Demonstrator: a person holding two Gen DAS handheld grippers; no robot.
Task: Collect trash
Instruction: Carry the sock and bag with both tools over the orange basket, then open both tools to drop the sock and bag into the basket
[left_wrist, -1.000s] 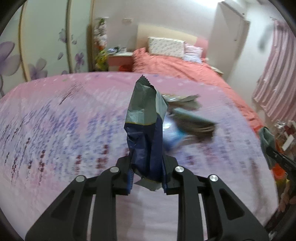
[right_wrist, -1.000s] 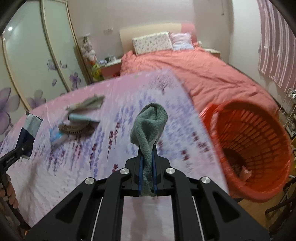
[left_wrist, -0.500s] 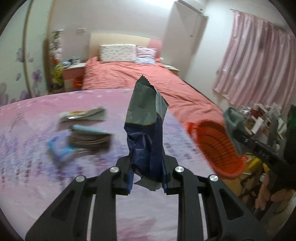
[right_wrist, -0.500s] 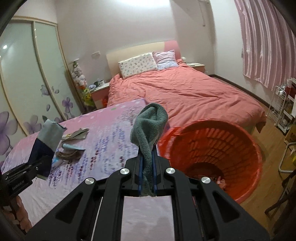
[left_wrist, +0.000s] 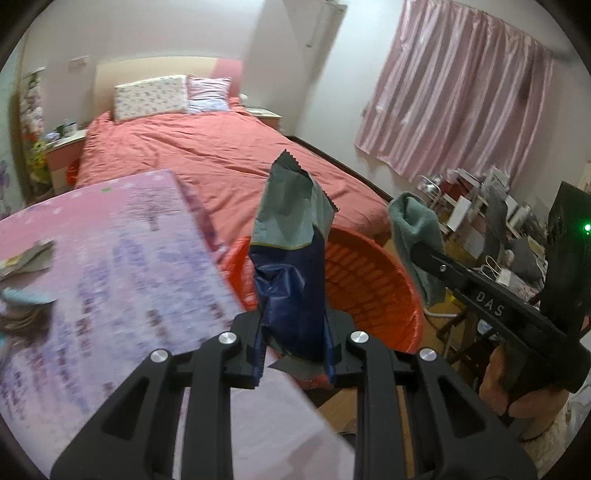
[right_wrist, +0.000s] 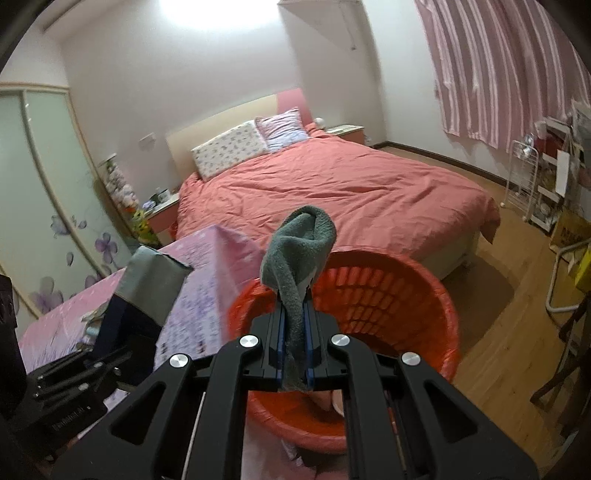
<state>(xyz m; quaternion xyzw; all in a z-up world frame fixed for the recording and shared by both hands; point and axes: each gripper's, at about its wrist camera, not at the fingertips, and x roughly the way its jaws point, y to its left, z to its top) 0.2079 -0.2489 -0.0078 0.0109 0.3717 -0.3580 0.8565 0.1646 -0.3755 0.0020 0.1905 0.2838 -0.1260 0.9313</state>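
My left gripper (left_wrist: 295, 363) is shut on a dark blue and grey snack bag (left_wrist: 291, 254) that stands upright, over the near rim of the red plastic basket (left_wrist: 373, 273). My right gripper (right_wrist: 295, 363) is shut on a grey-green cloth (right_wrist: 299, 254) and holds it above the same basket (right_wrist: 388, 295). The cloth also shows in the left wrist view (left_wrist: 417, 236), over the basket's right side. The bag also shows in the right wrist view (right_wrist: 147, 288), left of the basket.
A table with a pink flowered cloth (left_wrist: 110, 280) lies left of the basket, with several wrappers (left_wrist: 26, 258) at its far left. A red bed (right_wrist: 332, 192) stands behind. A cluttered shelf (left_wrist: 480, 206) and chair legs (right_wrist: 565, 280) are at the right on the wood floor.
Both grippers have swung right, from over the table to over the red basket, each still holding its item. The wrappers on the table have slid to the far left of view.
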